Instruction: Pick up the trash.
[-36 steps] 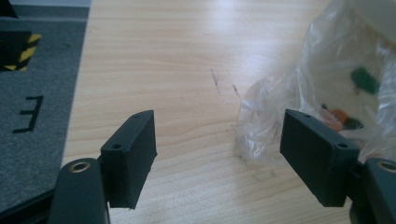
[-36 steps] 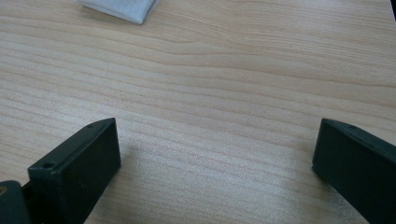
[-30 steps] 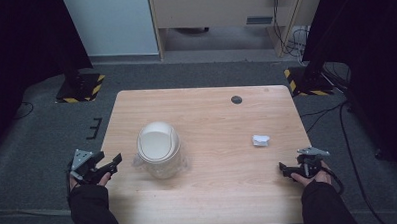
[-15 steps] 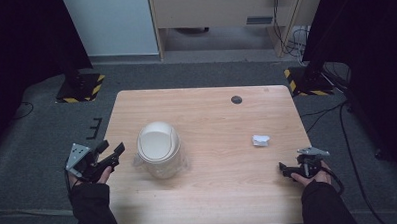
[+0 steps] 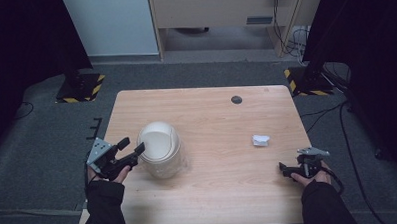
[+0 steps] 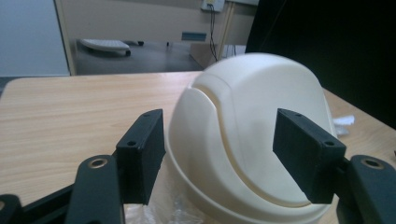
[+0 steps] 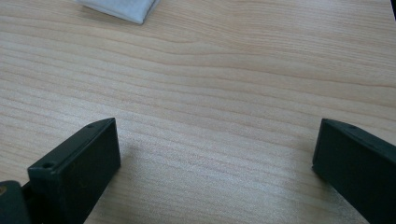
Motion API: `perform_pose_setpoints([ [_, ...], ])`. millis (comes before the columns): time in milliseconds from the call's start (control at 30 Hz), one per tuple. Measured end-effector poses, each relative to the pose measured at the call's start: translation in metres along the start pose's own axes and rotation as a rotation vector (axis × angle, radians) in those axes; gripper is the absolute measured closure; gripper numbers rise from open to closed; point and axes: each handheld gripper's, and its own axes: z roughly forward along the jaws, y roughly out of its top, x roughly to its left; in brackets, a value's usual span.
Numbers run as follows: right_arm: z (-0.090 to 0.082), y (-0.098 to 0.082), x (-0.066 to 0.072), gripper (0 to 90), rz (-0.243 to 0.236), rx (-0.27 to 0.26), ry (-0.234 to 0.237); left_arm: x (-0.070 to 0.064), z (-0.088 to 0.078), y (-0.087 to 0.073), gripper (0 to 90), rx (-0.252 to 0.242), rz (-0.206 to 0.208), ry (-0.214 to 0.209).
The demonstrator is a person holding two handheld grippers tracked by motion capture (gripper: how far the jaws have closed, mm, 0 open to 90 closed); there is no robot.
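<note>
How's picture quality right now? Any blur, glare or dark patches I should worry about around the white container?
High view: table evenly lit, no glare, dark surroundings at both sides. Left gripper view: the white domed container is slightly soft at its top edge, the black pads sharper. Right gripper view: wood grain crisp, the white folded thing cut off at the top.

Matt cream plastic lid (image 6: 252, 140); grained wood table (image 5: 211, 116)
</note>
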Motion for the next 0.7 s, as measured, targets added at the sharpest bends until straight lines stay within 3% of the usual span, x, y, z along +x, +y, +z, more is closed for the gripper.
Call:
perform_pose_setpoints([
  [400,0.0,0.0,0.0,1.0,-0.001,0.001,0.0,-0.009,0.016,-0.008,26.5,0.081,0.042,0.027],
  [700,0.0,0.0,0.0,1.0,0.001,0.0,0.0,-0.011,0.024,-0.009,22.2,0.113,0.061,0.056],
])
